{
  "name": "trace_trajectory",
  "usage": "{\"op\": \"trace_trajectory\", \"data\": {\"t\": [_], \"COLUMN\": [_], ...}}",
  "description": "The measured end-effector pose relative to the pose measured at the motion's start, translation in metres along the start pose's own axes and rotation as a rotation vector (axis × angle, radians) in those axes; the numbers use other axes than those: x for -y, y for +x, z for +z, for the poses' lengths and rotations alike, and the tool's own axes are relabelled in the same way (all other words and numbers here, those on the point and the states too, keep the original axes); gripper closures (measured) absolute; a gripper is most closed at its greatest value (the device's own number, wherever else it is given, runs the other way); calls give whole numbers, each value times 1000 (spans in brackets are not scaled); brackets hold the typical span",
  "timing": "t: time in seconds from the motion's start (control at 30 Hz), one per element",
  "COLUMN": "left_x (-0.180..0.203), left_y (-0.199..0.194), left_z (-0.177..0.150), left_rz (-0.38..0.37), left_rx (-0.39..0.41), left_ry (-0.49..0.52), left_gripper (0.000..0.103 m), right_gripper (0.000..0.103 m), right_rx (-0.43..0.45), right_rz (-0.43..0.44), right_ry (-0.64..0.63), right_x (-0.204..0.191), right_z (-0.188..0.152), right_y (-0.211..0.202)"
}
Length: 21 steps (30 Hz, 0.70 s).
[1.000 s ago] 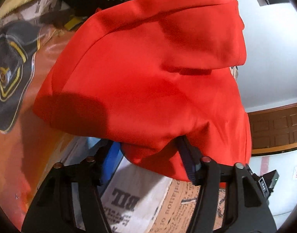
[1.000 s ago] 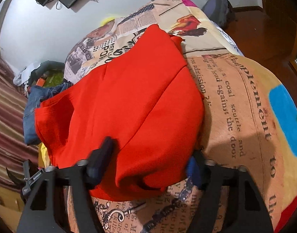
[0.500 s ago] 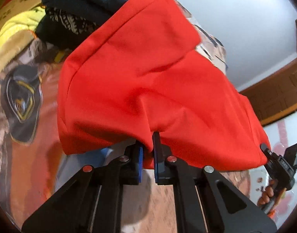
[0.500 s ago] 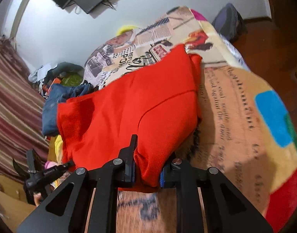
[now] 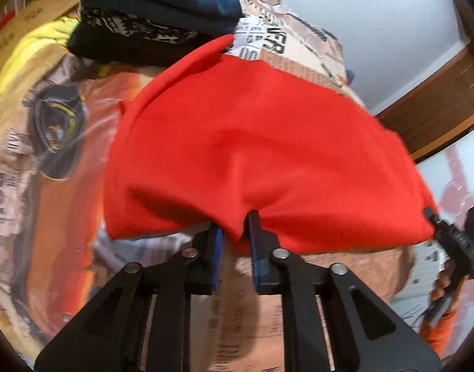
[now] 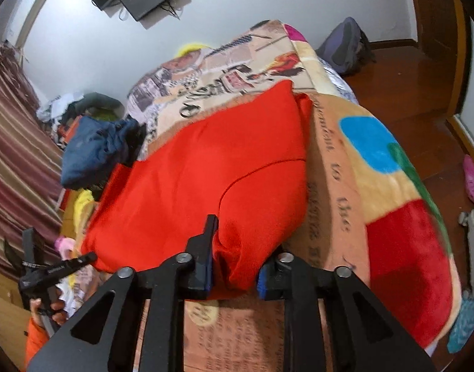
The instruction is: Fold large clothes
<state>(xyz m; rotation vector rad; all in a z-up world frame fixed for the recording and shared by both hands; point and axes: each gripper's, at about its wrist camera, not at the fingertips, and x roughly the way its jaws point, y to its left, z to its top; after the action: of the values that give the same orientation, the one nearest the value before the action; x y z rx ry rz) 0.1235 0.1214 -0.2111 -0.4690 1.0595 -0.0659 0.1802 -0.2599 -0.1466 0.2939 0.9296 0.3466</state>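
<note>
A large red garment (image 5: 261, 155) lies on a bed with a printed blanket (image 5: 51, 217). My left gripper (image 5: 235, 238) is shut on the near edge of the garment and holds it lifted. My right gripper (image 6: 234, 266) is shut on another bunch of the same near edge of the red garment (image 6: 212, 173), its jaws a bit apart around thick cloth. The right gripper also shows at the right of the left wrist view (image 5: 454, 238). The left gripper shows at the lower left of the right wrist view (image 6: 51, 269).
A stack of folded dark clothes (image 5: 156, 9) sits at the far side of the bed; it shows as a blue pile (image 6: 97, 145) in the right wrist view. A backpack (image 6: 345, 46) stands on the wooden floor. A pink slipper (image 6: 472, 179) lies right of the bed.
One second ago both grippers were open around the hem. They closed on it, and since then they have lifted and pulled the near edge back toward me.
</note>
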Motion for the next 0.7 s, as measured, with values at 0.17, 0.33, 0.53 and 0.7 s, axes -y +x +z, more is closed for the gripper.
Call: {"op": "trace_trajectory", "data": {"t": [0.17,0.33,0.53,0.7], "left_x": [-2,-28,-53,-52], "left_y": [0,6,-7,-15], "left_z": [-7,-6,-6,-2], "left_rz": [177,218,102,3], "left_rx": [34,11,21,33], "left_ry": [80,0,-184,-259], "left_gripper": [67,65,58,41], "right_gripper": [74,64,64,47], "right_rx": [17,26,91,164], "right_rz": [-120,-240,-283,-237], "right_ry": [-52,-114,-158,-193], "right_x": [3,1,-13,-41], "right_z": [-6,-5,9,26], "right_y": [-9,-18,-40,-47]}}
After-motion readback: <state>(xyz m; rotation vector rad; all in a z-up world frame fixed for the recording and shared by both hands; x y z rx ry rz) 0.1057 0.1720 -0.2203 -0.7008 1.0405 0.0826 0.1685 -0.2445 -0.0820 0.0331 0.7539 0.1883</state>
